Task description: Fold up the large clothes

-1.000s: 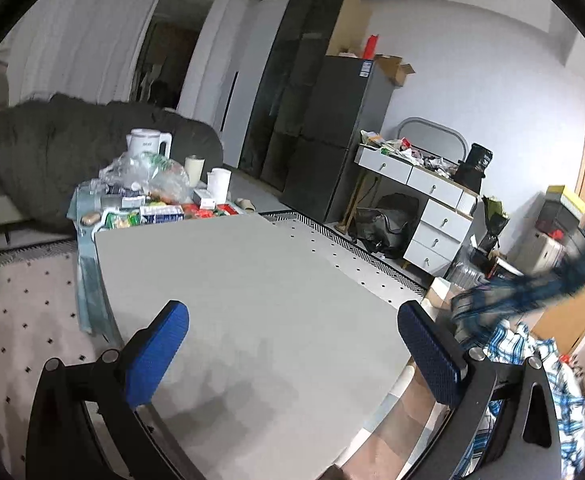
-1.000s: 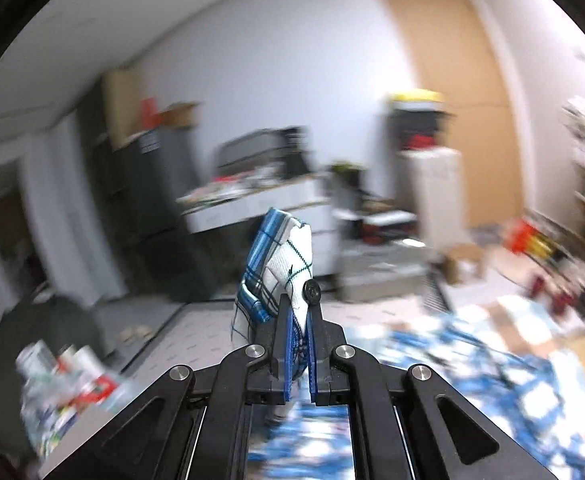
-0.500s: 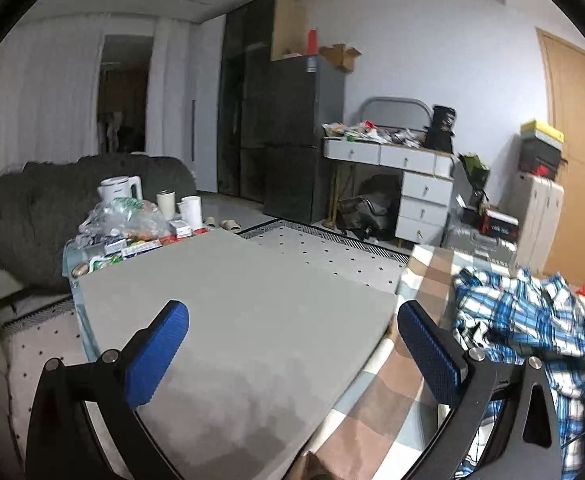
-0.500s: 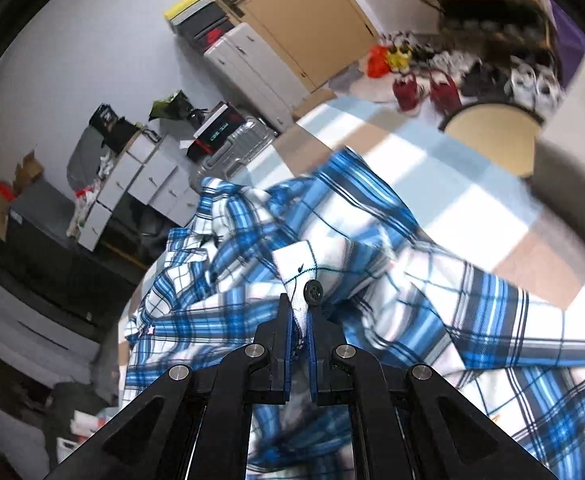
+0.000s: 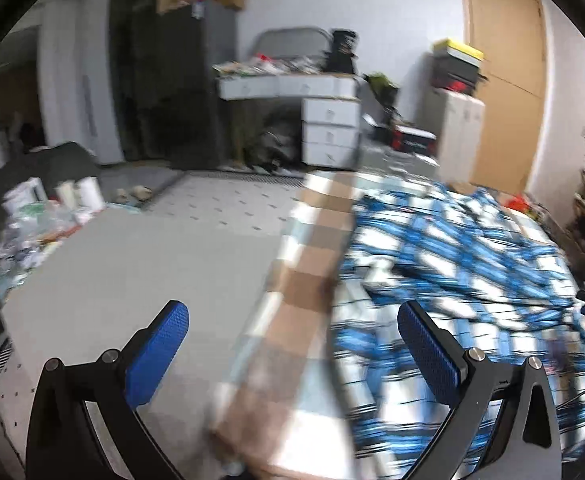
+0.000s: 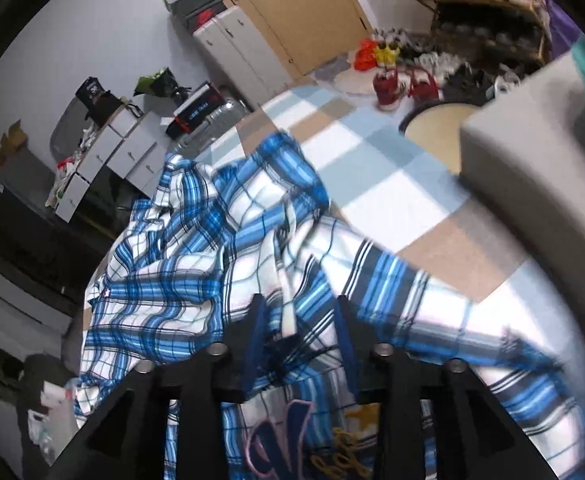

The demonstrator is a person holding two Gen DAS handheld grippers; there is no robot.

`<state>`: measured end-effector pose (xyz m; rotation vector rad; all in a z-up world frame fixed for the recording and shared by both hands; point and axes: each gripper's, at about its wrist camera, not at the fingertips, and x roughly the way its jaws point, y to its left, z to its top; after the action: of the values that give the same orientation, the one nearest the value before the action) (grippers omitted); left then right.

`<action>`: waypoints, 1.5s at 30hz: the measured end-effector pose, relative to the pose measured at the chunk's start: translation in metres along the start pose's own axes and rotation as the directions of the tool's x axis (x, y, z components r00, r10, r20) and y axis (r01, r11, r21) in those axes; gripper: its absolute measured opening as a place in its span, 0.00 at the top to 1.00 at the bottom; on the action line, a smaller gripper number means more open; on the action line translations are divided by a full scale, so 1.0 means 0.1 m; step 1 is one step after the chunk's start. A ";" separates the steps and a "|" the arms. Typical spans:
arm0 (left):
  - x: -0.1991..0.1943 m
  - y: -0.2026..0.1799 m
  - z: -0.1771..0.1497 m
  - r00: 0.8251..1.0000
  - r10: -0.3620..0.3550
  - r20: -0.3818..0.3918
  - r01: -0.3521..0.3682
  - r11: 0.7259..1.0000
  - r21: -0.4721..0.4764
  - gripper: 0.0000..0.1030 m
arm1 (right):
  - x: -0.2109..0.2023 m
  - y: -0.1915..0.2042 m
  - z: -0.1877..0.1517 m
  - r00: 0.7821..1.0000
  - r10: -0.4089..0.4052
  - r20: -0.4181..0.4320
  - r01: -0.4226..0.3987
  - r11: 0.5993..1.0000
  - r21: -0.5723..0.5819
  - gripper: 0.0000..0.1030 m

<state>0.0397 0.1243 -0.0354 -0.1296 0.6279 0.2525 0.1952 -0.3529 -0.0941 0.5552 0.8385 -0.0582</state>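
While the blue plaid shirt [image 6: 196,264] is lying in a crumpled heap on the checked blanket [image 6: 376,168], nothing has really been folded yet, so the job can be judged as barely started. The shirt is seen spread loosely across the blanket, with one sleeve or edge trailing toward the grey cushion [image 6: 532,184] on the far side of the shirt from the white drawers [image 6: 104,156].

The right hand-held gripper [image 6: 298,320] is held right over the shirt with its fingers parted, and a ridge of fabric is seen between them but isn't being pinched as far as can be told. The left hand-held gripper [image 5: 292,344] is spread wide with nothing in it, and is hovering just beside the shirt [image 5: 452,248], over the edge of the blanket next to the grey counter [image 5: 132,264]. That view is pretty blurred, so finer detail can't be made out.

Handling-wise, thin woven cotton is what's expected here: light, floppy, zero stiffness, not slippery, not fragile. A single pinch will probably just drag a bunch up, so it's best taken at two spots at once, like the shoulder seams or collar corners, and shaken flat before any fold. Which part is the collar can't be told from the heap yet.
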 end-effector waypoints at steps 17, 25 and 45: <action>0.70 -0.99 0.05 0.975 -0.120 -0.185 0.155 0.970 0.189 0.01 | 0.89 1.37 0.22 0.967 -0.218 -0.133 0.050 0.671 -0.740 0.37; 0.77 -1.00 0.14 0.982 -0.104 -0.159 0.136 0.970 0.204 0.01 | 1.29 1.35 0.11 0.937 -0.265 -0.229 0.004 0.662 -0.750 0.93; 1.08 -0.80 0.23 0.959 -0.148 -0.240 0.191 0.967 0.168 0.01 | 0.68 1.43 0.01 0.977 -0.182 0.111 0.206 0.677 -0.706 0.42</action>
<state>0.1590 0.0725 -0.0778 -0.0281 0.8590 0.0097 0.2790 -0.2200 -0.0790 -0.2864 0.8112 0.0683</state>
